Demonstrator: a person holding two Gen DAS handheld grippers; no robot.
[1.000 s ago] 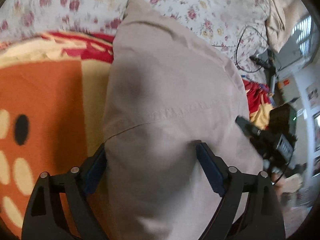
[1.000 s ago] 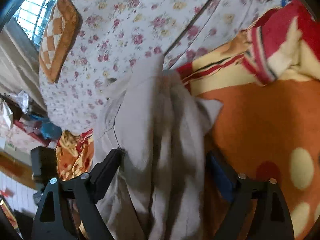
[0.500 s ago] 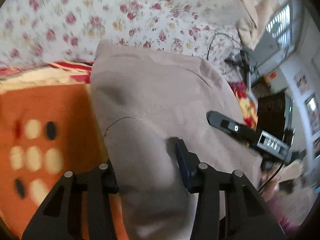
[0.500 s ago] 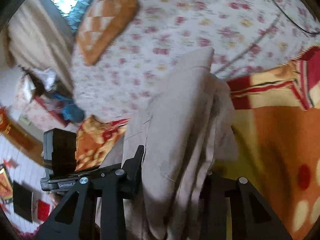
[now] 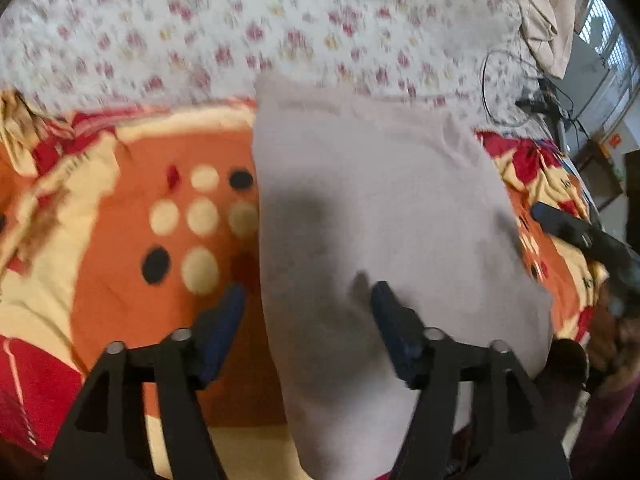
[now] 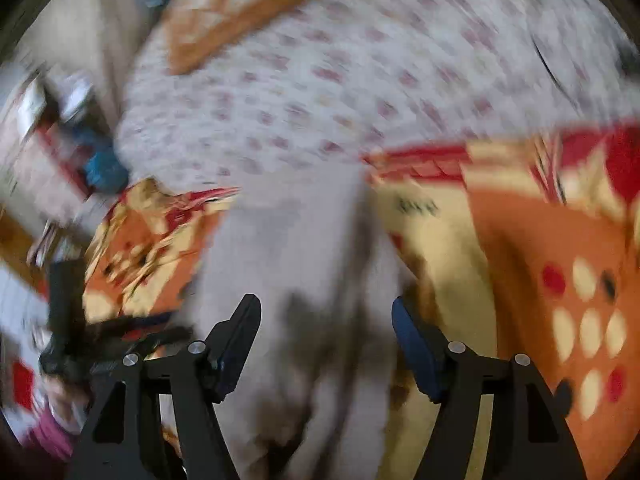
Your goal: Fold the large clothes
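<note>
In the left wrist view, the beige garment [image 5: 372,216] is lying folded on the orange patterned blanket [image 5: 132,264], its far edge reaching the floral bedsheet [image 5: 280,28]; the left gripper [image 5: 306,312] is hovering over the near part of the cloth with its jaws spreading apart, the cloth's left edge running between them with neither blue pad visibly pressing on it; the right gripper's dark body [image 5: 588,236] is showing at the far right edge. To do this release well, the jaws are best let fully off the fabric before lifting, so the fold is not being dragged askew.

In the right wrist view, heavily blurred, the garment [image 6: 296,240] is running as a long strip toward the bedsheet [image 6: 360,72]; the right gripper [image 6: 326,320] is opening too, cloth under the gap, its pads seemingly clear; judging by this, a straight lift away is suiting best, then smoothing the edges.
</note>
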